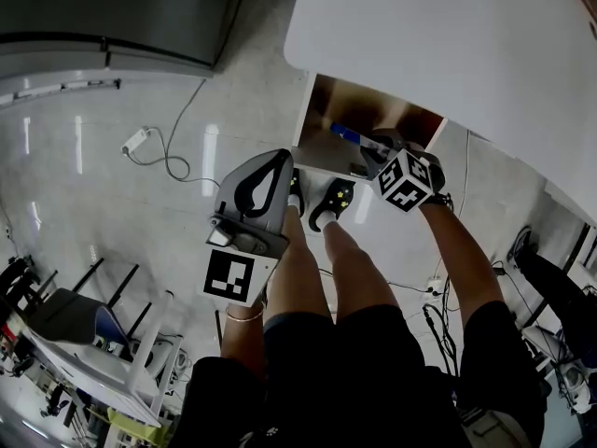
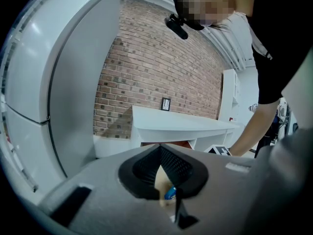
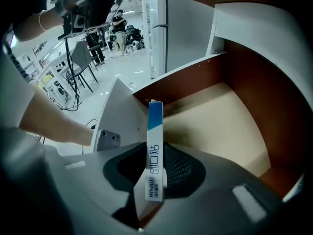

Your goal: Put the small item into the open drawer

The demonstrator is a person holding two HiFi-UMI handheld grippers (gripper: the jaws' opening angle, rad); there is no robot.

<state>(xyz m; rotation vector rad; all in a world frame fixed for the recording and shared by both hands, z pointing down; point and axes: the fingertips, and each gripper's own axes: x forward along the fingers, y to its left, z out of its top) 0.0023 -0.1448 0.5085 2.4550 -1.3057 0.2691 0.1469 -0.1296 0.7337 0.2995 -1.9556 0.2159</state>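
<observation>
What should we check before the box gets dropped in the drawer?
1. Drawer open: ok.
2. Small box gripped by the right gripper: ok.
3. Box end over the drawer's inside, not the floor outside: ok.
4. Box resting on the drawer bottom: cannot tell.
5. Drawer bottom shows nothing in the way: ok.
6. Left gripper outside the drawer, jaws together: ok.

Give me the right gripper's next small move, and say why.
Probably lower it a little, then open the jaws. The right gripper grips the small box upright over the open drawer, whose floor looks bare, and the box seems not yet set down.
</observation>
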